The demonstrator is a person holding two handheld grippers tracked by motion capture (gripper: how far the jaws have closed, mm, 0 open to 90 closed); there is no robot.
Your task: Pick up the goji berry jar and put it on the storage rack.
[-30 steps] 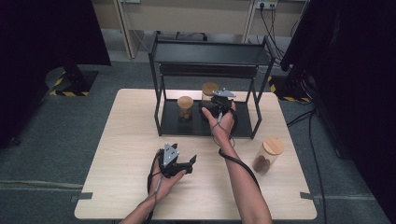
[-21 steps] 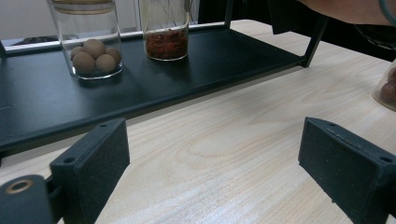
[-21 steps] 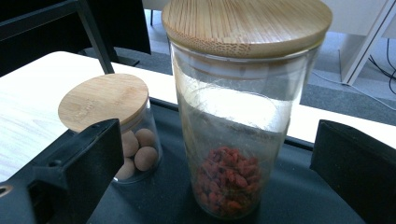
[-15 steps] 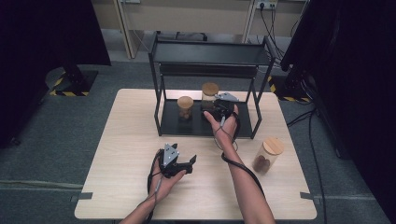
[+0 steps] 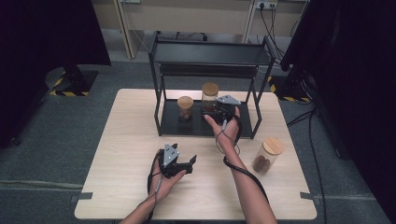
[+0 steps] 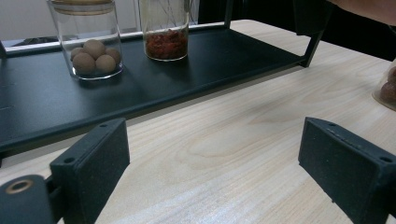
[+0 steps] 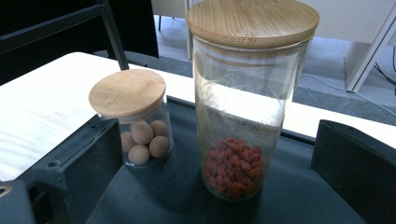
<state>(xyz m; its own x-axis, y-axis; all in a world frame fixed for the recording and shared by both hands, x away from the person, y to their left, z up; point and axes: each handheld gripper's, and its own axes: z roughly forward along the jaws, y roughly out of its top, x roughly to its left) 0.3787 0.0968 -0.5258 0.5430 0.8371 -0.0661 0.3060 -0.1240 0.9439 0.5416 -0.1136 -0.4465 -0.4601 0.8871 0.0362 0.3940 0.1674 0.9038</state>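
A tall glass jar (image 7: 247,116) with a bamboo lid and red berries at its bottom stands on the lower shelf of a black rack (image 5: 205,51). To its left is a short jar (image 7: 135,121) of brown balls. My right gripper (image 7: 219,154) is open just in front of the tall jar (image 5: 210,93), one jaw on each side and neither touching the glass. In the high view this right gripper (image 5: 212,109) reaches into the rack. My left gripper (image 5: 187,164) rests open on the table near the front, holding nothing, and faces the shelf (image 6: 224,56).
A third lidded jar (image 5: 266,155) with brown contents stands on the table to the right of the rack. The rack's posts (image 5: 256,122) and its upper shelf hem in the space around the two jars. Light wood tabletop (image 5: 126,140) lies in front.
My right gripper has drawn slightly back toward the near side of the shelf. The tall jar stays where it stood. My left gripper has not moved.
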